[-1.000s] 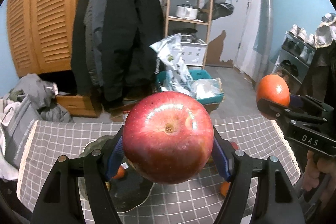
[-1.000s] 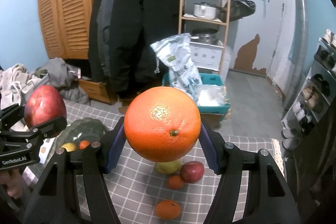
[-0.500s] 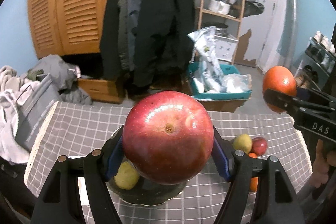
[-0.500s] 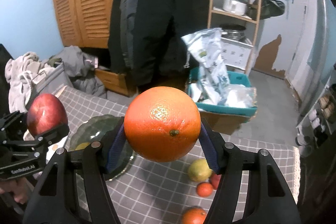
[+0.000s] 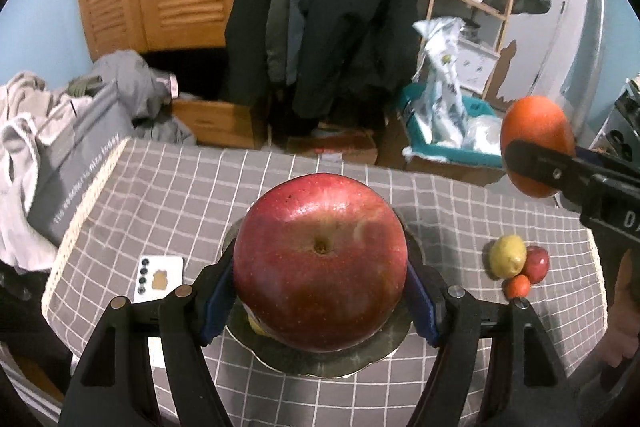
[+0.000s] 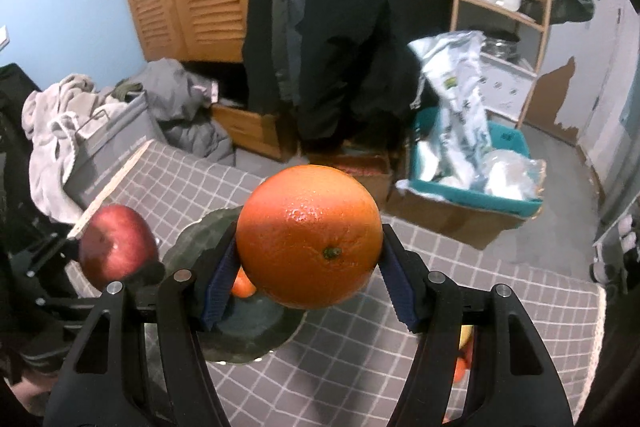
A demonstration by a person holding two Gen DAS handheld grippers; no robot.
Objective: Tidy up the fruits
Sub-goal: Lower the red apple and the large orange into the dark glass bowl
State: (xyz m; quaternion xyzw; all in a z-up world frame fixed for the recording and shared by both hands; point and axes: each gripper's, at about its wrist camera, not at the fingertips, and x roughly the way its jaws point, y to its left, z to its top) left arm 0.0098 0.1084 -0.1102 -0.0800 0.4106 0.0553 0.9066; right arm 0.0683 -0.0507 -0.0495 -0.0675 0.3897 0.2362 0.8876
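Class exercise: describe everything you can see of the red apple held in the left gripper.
The apple is large, round and glossy, red with pale streaks, speckles and a lighter patch. Its dimpled end with a dark centre faces the camera. The left gripper clamps it between blue pads at both sides, above a dark plate. The right wrist view shows it raised off the cloth.

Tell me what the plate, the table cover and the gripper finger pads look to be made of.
Plate: probably glazed ceramic or glass; dark, scalloped rim with a dull sheen.
Table cover: woven cloth, matte grey with white grid lines and a fringed edge.
Finger pads: likely blue rubber or plastic, ridged.
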